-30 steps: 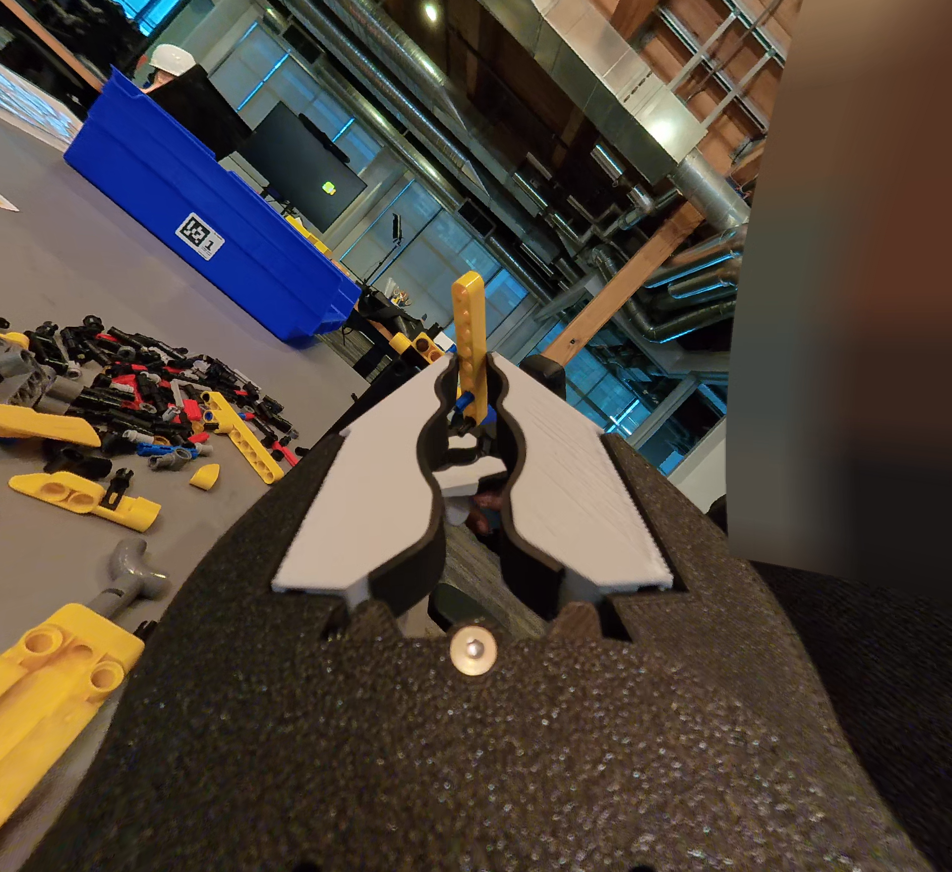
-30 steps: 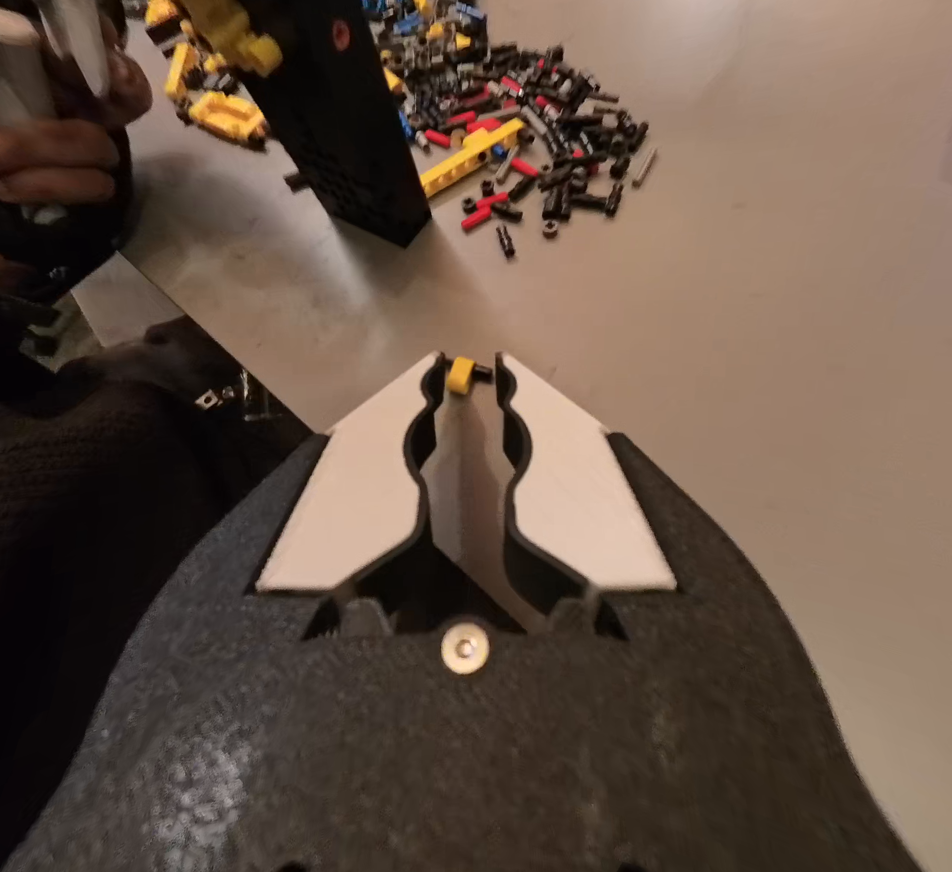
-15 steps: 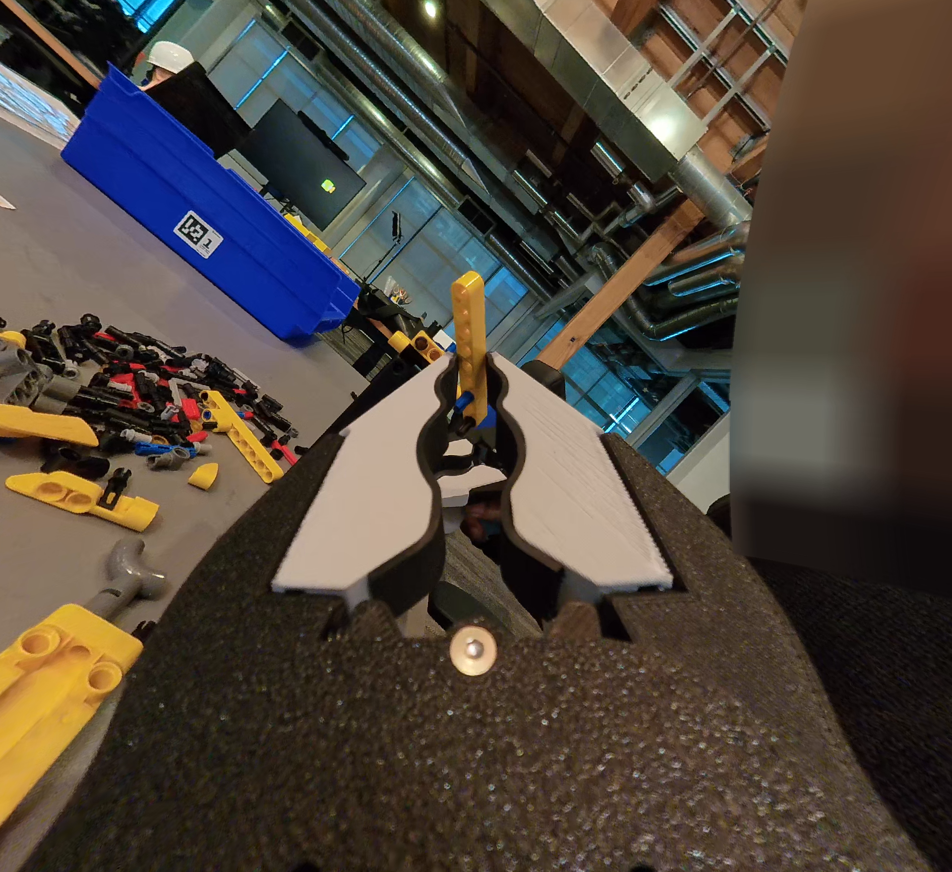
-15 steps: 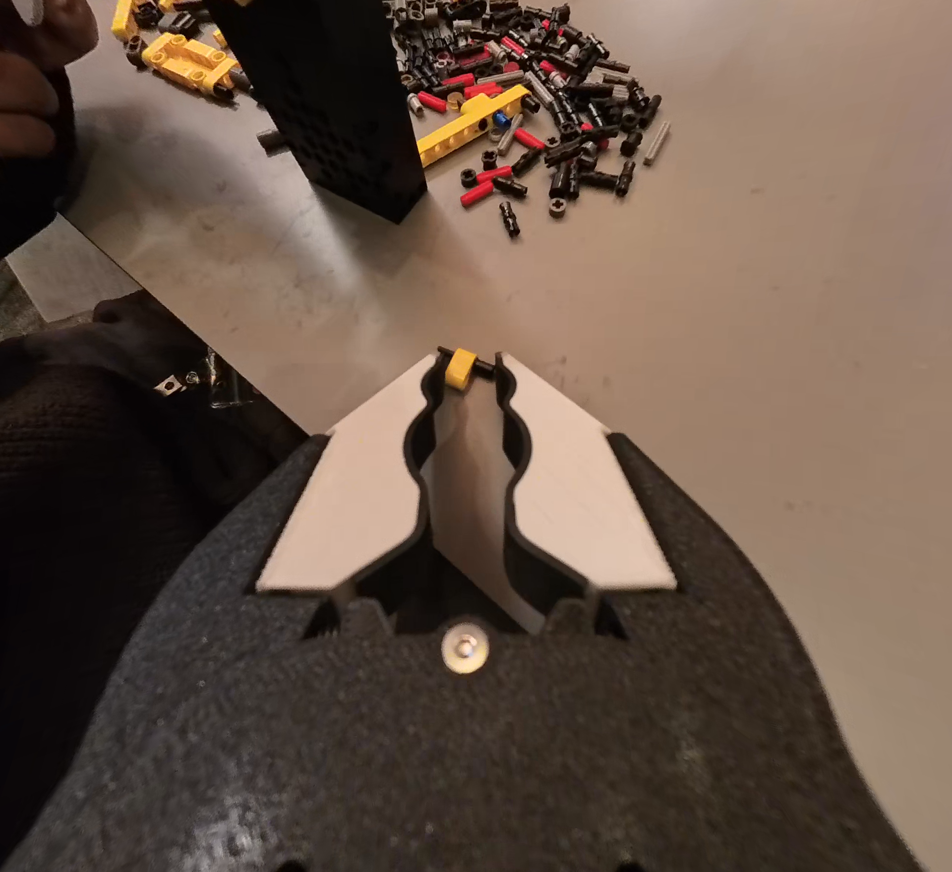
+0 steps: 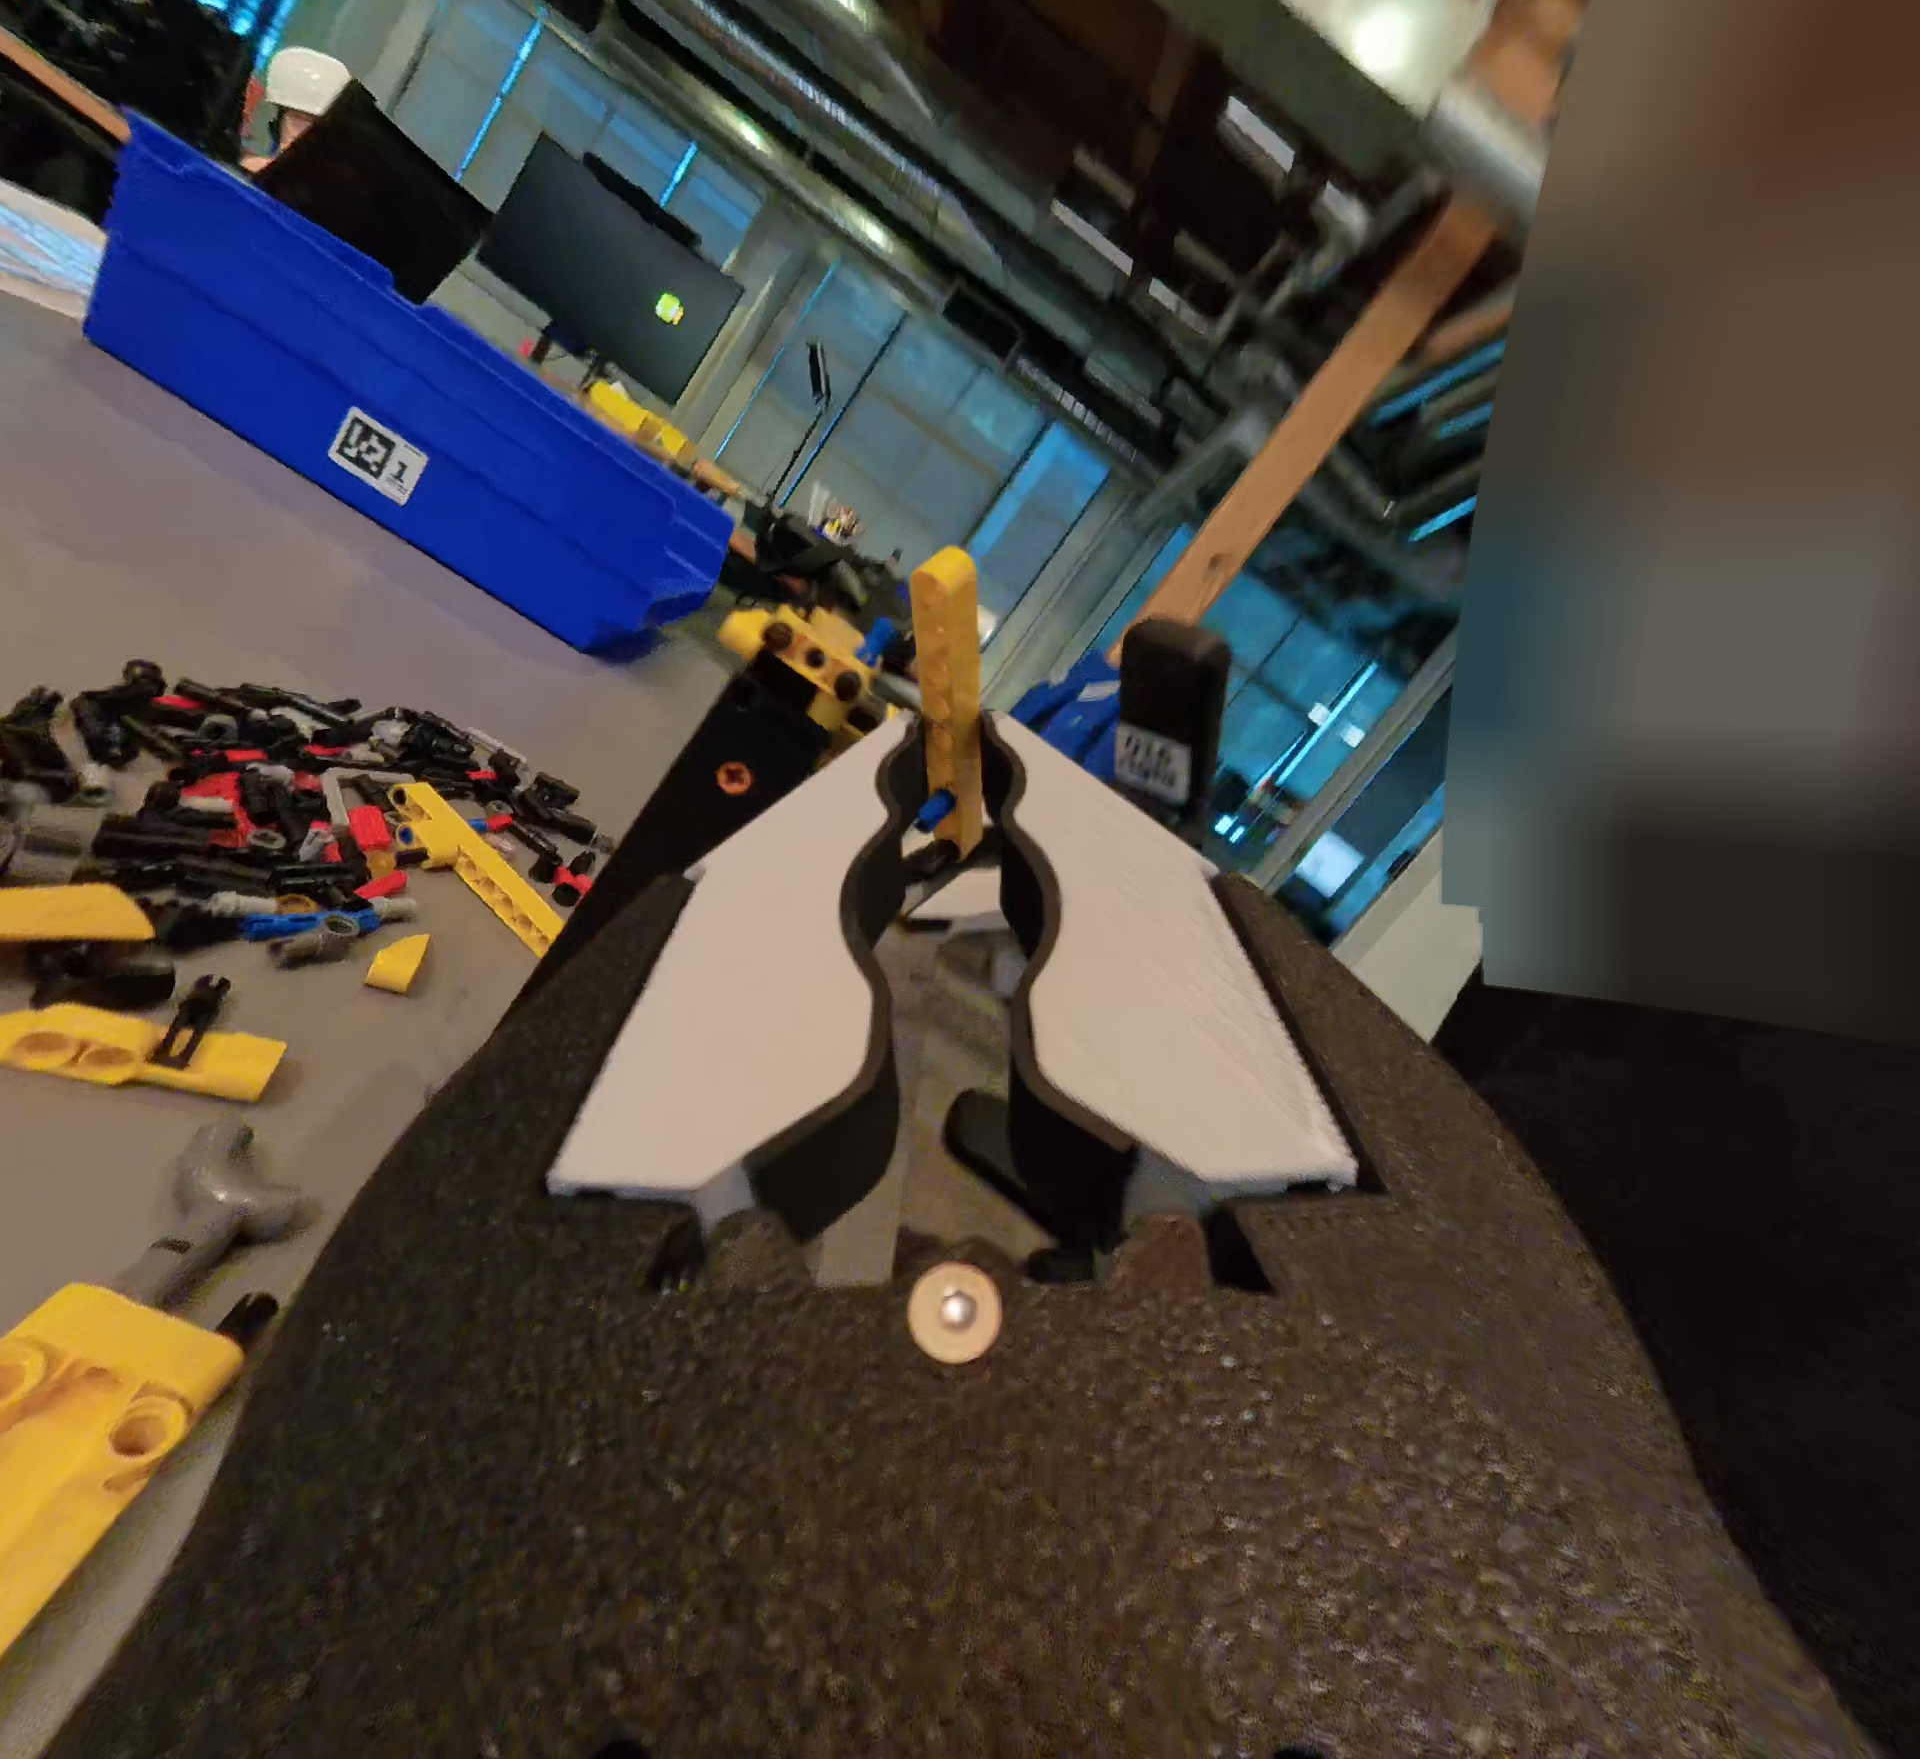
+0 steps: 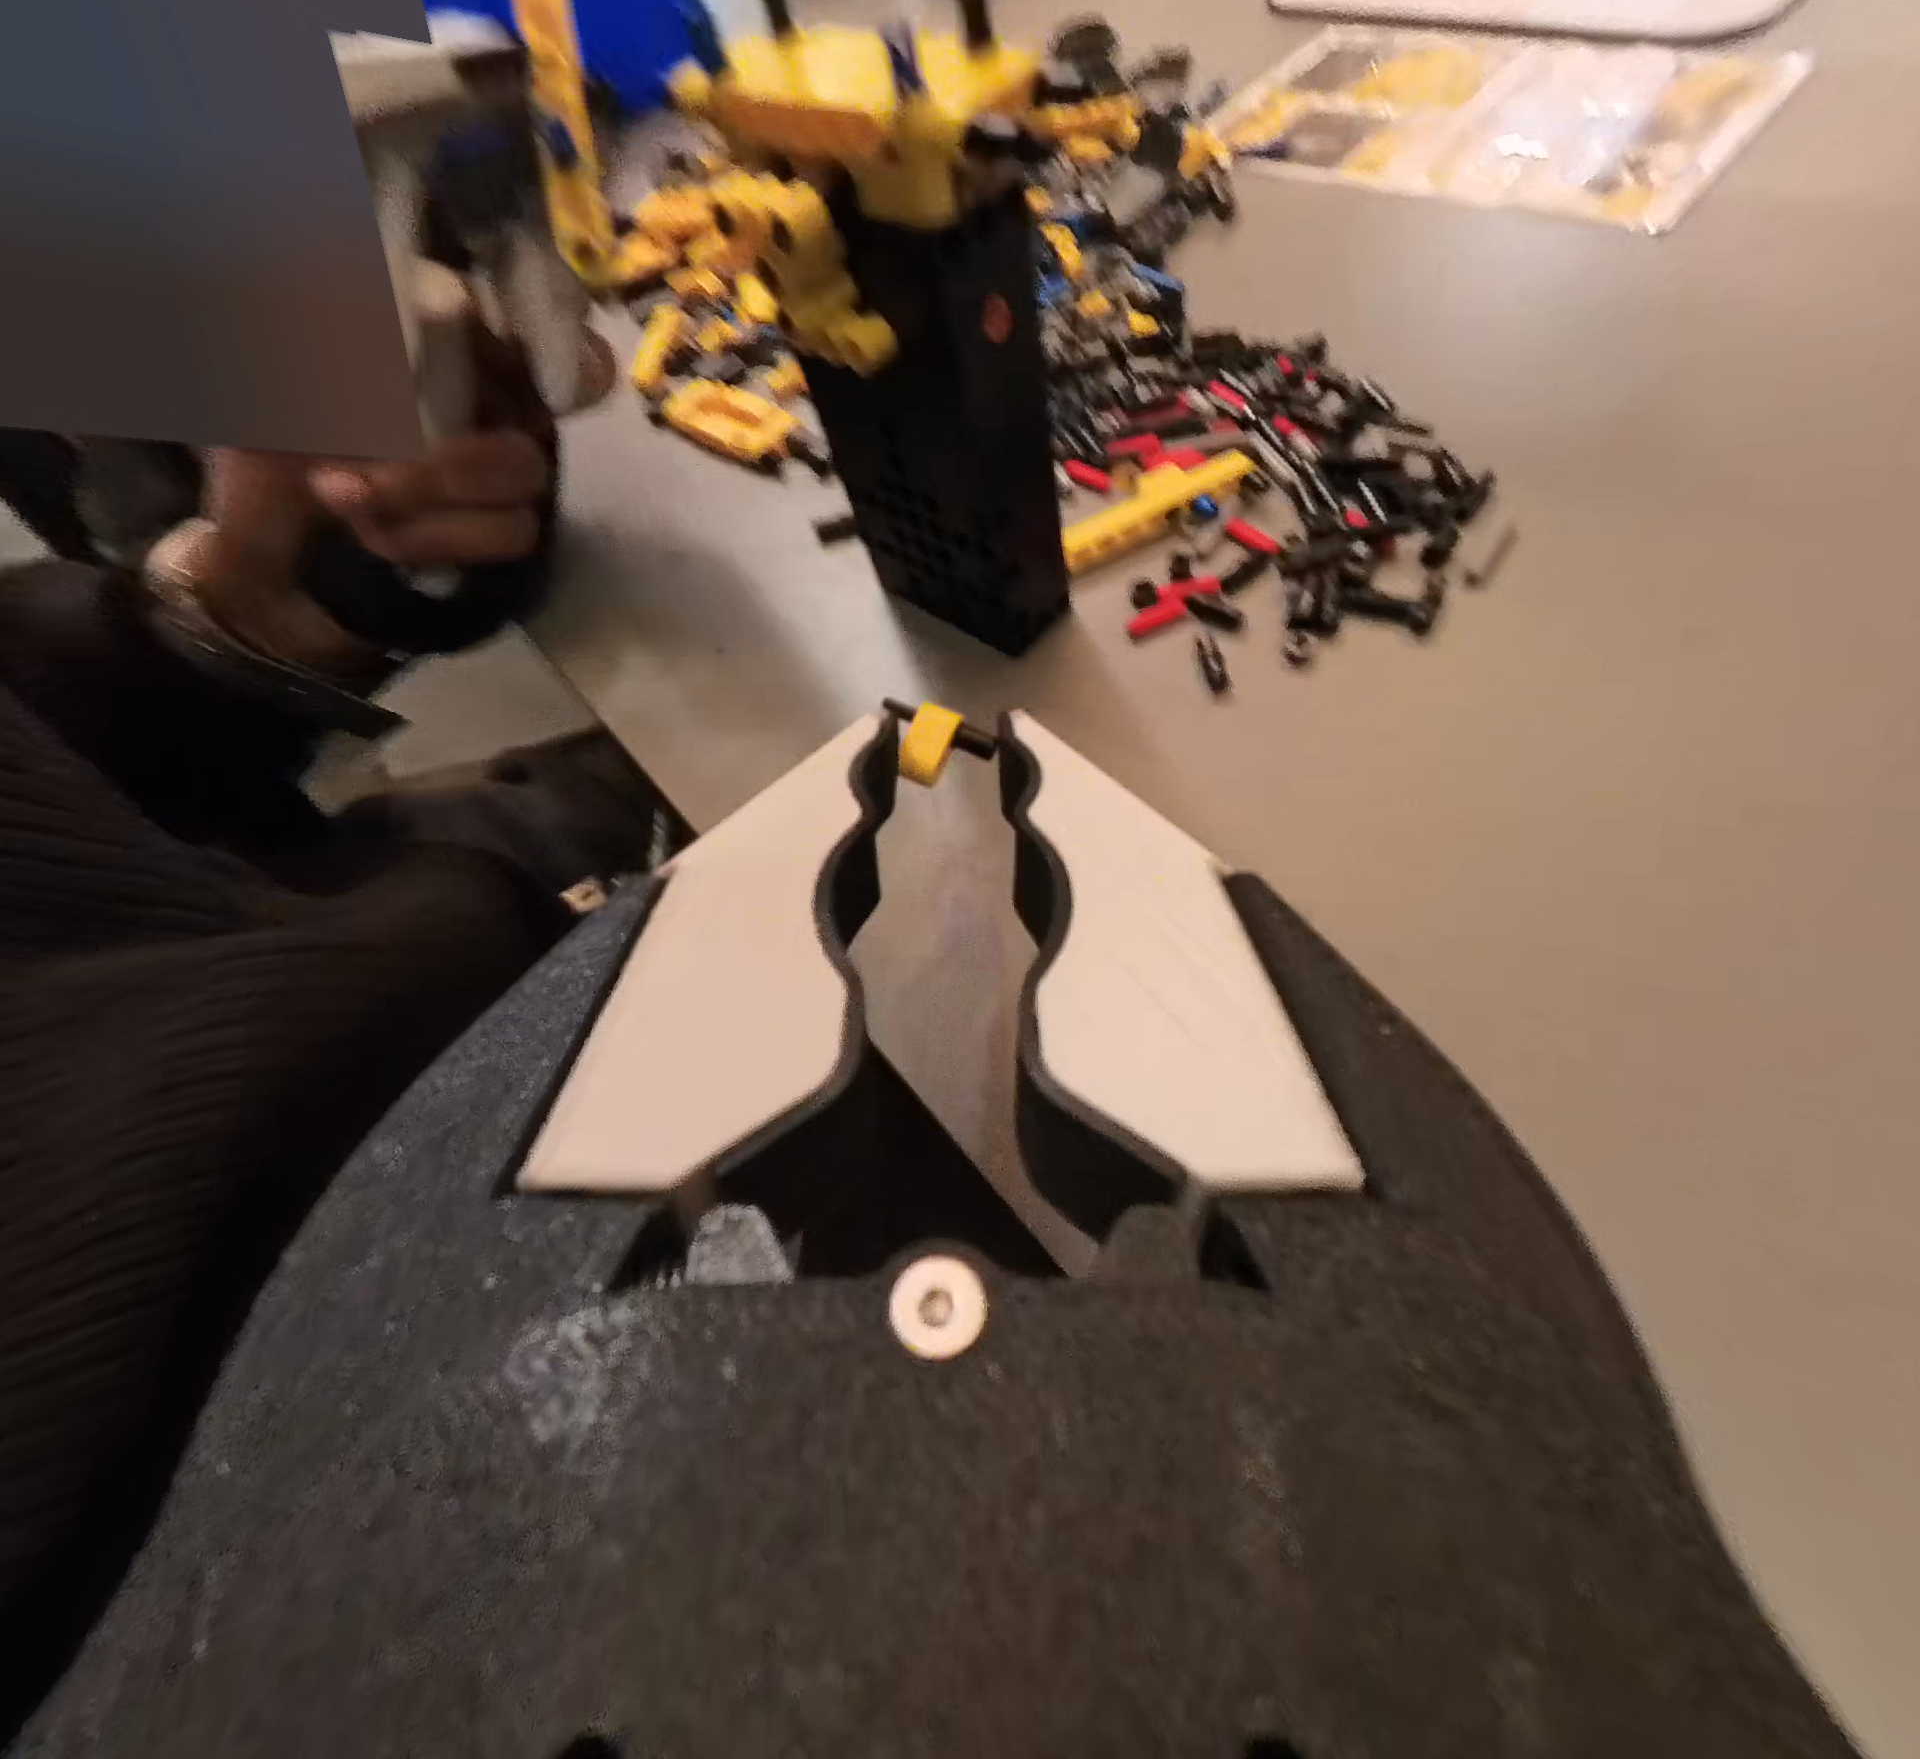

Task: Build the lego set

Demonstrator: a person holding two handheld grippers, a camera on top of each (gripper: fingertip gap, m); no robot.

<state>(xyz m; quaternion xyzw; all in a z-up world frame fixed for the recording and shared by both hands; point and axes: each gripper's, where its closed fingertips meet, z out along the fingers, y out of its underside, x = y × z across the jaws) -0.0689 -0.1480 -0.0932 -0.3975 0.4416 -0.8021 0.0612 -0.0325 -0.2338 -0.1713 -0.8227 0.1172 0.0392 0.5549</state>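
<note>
Yellow perforated beam (image 5: 948, 670) is standing pinched in the left gripper (image 5: 943, 753) at frame centre; the right gripper (image 6: 940, 738) is clamping a small yellow connector (image 6: 927, 741), unattached.

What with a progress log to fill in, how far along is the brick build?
Done: a yellow plastic brick assembly sits atop the black perforated stand. In hand: the left hand-held gripper is shut on a long yellow holed beam, the right hand-held gripper on a small yellow pinned connector. Left: a loose pile of black, red and yellow pieces on the grey table.
</note>
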